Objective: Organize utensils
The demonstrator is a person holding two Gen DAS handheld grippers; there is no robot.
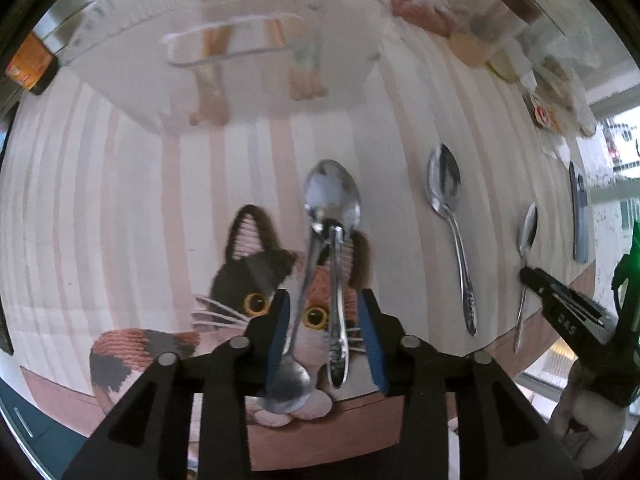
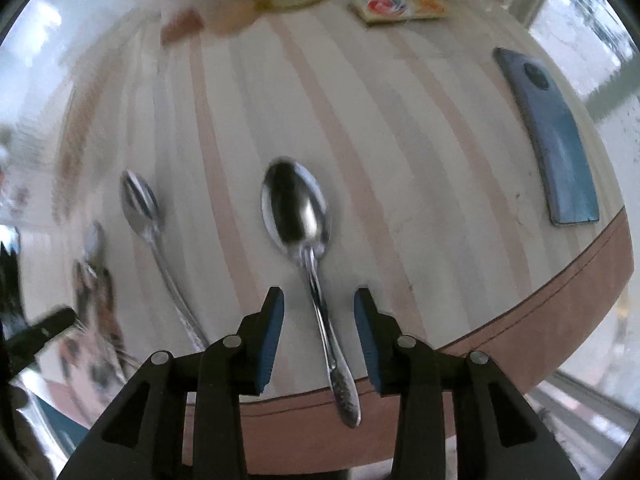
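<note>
My left gripper [image 1: 324, 322] stands released, blue pads clear of the two crossed spoons [image 1: 334, 264] lying between them on the cat-face mat [image 1: 256, 280]; a third spoon [image 1: 452, 232] lies at 2 o'clock on the striped cloth [image 1: 140, 200]. My right gripper [image 2: 319, 320] is also released, straddling a spoon handle [image 2: 328, 340] without touching, bowl at 12. Another spoon [image 2: 148, 220] at 10 o'clock, blue phone [image 2: 556, 140] at 2.

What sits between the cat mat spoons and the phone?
Left wrist view: two spoons on the striped cloth, a larger spoon and a thinner spoon, between the stacked spoons and the phone.
</note>
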